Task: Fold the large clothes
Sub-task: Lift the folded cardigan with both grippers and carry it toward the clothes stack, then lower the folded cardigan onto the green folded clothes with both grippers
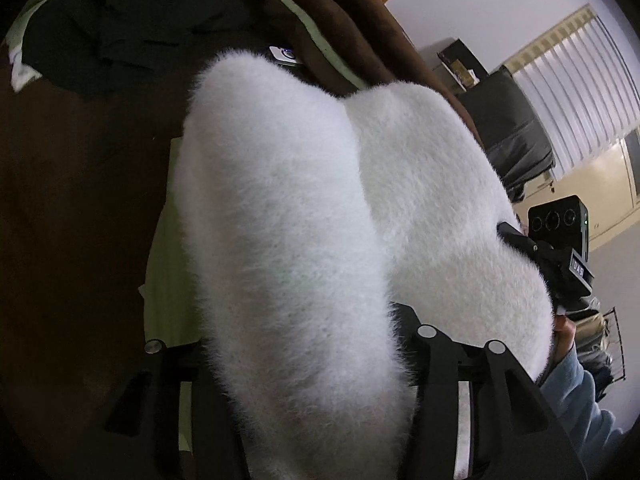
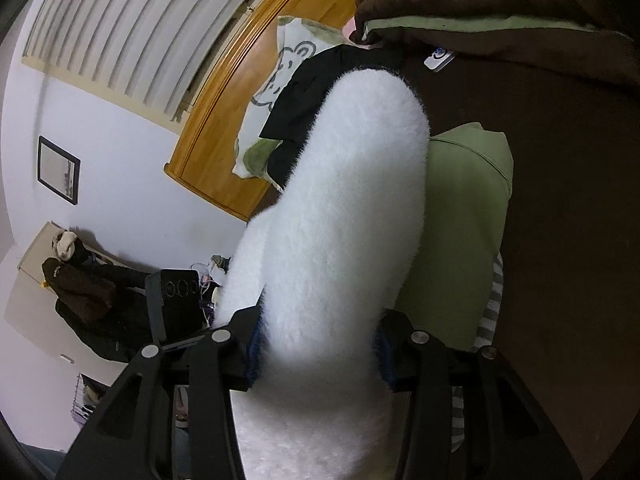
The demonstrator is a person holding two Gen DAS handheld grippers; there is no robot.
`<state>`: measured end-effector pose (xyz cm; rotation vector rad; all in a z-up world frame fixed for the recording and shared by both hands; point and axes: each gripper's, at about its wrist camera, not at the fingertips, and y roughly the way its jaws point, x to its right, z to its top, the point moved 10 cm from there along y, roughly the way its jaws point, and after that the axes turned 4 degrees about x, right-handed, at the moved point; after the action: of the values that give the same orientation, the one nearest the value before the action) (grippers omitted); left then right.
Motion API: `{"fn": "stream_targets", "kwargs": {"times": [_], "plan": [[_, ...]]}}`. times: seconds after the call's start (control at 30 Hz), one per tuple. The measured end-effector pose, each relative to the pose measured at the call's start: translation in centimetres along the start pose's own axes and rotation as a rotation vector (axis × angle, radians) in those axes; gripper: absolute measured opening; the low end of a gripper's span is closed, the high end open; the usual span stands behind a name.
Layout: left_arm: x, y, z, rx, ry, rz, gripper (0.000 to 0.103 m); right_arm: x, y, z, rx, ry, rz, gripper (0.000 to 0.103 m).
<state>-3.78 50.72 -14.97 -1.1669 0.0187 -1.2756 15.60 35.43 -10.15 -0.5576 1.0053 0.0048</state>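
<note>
Mid-fold, by the look of it: white garment [image 1: 280, 208] lifted above the brown bed [image 1: 80, 200], draped from both hand-held grippers. Left hand-held gripper [image 1: 304, 360] and right hand-held gripper [image 2: 316, 344] each clamped on fleece. Next: lay flat, align edges.

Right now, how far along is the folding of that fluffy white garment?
Early to midway, I'd judge. Done: a green garment lies flat on the brown blanket, apparently folded. In hand: the white fluffy garment is gripped by both the left gripper and right gripper, lifted and hanging doubled over. Left: laying it down and finishing its folds; a black garment lies crumpled beyond.
</note>
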Motion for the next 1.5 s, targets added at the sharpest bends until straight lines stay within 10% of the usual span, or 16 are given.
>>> {"fn": "stream_targets", "kwargs": {"times": [0.33,0.97,1.5], "plan": [[-1.8,0.5,0.6,-0.031,0.021,0.117,0.09,0.1,-1.4,-0.3,0.048,0.013,-0.023,0.071],[-3.6,-7.7,1.3,0.072,0.216,0.379,0.095,-6.1,-5.4,0.2,0.11,-0.39,-0.36,0.091],[1.6,-5.2,-3.2,0.06,0.234,0.259,0.096,-2.7,-2.9,-5.4,0.005,-0.471,-0.61,0.088]]}}
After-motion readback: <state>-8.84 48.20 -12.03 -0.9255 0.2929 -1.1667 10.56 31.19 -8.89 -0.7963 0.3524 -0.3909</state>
